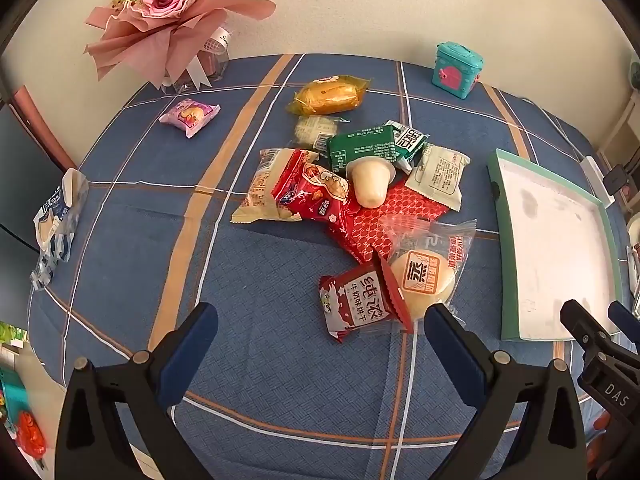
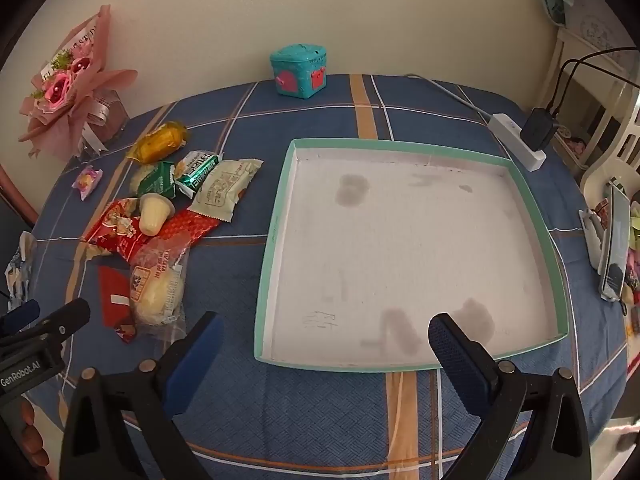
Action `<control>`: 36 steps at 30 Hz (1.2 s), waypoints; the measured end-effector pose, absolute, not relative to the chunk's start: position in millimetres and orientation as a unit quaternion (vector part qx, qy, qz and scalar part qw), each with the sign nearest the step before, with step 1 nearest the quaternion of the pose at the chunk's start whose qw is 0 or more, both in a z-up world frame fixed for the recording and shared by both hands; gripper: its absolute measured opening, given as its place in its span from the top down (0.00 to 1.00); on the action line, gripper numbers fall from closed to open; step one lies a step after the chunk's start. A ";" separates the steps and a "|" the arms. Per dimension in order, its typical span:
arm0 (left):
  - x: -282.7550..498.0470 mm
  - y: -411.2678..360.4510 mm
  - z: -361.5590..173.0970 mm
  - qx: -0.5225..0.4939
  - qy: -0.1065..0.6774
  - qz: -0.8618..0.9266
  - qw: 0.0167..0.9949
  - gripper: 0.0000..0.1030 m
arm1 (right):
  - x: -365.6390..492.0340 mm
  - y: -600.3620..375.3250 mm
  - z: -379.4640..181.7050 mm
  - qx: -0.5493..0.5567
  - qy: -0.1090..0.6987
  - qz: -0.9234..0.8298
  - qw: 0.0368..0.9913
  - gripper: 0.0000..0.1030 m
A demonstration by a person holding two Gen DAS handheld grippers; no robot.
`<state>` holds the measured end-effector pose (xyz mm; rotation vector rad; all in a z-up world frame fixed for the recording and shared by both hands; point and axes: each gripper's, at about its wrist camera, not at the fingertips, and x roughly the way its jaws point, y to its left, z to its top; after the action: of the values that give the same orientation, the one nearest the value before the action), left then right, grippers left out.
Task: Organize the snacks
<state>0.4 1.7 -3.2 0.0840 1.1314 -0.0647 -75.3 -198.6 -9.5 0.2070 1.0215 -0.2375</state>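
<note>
1. Left gripper: jaws wide apart, holding nothing, poised above the blue plaid tablecloth just short of the nearest packets. Right gripper: jaws likewise spread and holding nothing, its fingertips over the near rim of the tray.
2. Tray: shallow square box lid, mint-green rim, white floor carrying grey smudges and faint scribbles. It holds no snacks. It lies on the cloth to the right of the snack pile.
3. Snack pile: loose heap at mid-table, packets overlapping.
4. Steamed bun: pale round bun in a clear wrapper with an orange label, nearest the left gripper, partly resting on the red biscuit packet, which bears white Chinese lettering.
5. Red patterned packet lies beneath the jelly cup, a cream cup lying tipped on its side.
6. Green packet, cream packet and red-and-cream packet ring the cup.
7. Yellow cake in a gold wrapper sits at the pile's far end.
8. Pink packet lies well apart to the left, near the bouquet.
9. Teal box stands at the far edge.
</note>
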 end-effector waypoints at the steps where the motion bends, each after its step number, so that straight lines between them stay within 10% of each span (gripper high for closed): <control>1: 0.5 2.0 -3.4 0.039 0.536 -0.031 0.843 0.00 | -75.1 -198.7 -9.8 0.098 0.487 -0.113 0.860 0.00; 36: 2.9 6.4 -6.3 0.029 0.543 -0.022 0.839 0.00 | -73.7 -193.8 -13.0 0.088 0.493 -0.113 0.858 0.00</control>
<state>2.9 6.4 -6.3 0.0607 1.1482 -0.0465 -73.7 -193.8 -13.0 0.1842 1.0345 -0.2369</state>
